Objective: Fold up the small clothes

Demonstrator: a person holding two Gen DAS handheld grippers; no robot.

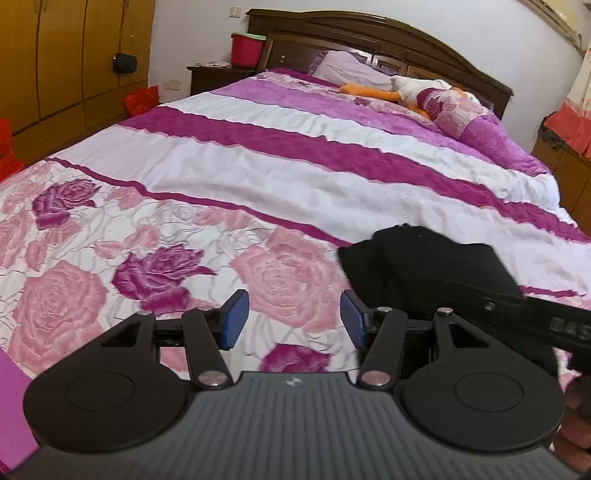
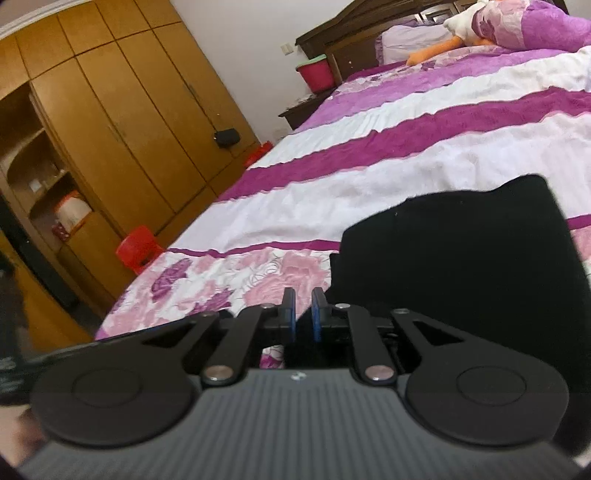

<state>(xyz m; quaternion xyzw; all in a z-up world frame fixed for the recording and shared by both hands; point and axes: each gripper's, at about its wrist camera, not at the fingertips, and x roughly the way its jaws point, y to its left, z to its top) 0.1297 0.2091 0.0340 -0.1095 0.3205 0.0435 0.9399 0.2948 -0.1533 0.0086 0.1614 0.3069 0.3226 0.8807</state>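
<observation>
Hovering low over the foot of the bed, the left hand-held gripper [image 1: 293, 319] has its blue-padded fingers [image 1: 233, 318] spread wide with nothing between them, only the rose-printed pink and white bedspread [image 1: 147, 236] showing through the gap. It looks parked there, ready to help but not yet engaged.

Just to its right lies the small black cloth garment [image 1: 424, 266], resting on the bedspread where the rose print meets the white and magenta stripes. It seems partly doubled over already, one layer sitting on another, though the fabric is so dark that I cannot make out its seams or what kind of garment it is.

The right hand-held gripper [image 2: 300, 314] sits at the garment's near left edge [image 2: 443, 266] with its blue pads drawn close together, a narrow gap between them. Dark material shows low in that gap, but whether the pads are actually pinching cloth is hard to tell from here. My guess is that it has come in at the edge to take or release a hem for the next fold.

Farther up the bed, well clear of the work, a white and orange plush toy [image 1: 402, 88] lies by the pillows under the dark wooden headboard [image 1: 369, 33]. Left of the bed stand a red plastic bucket [image 1: 246, 50] and tall yellow-brown wardrobe doors [image 2: 122, 122].
</observation>
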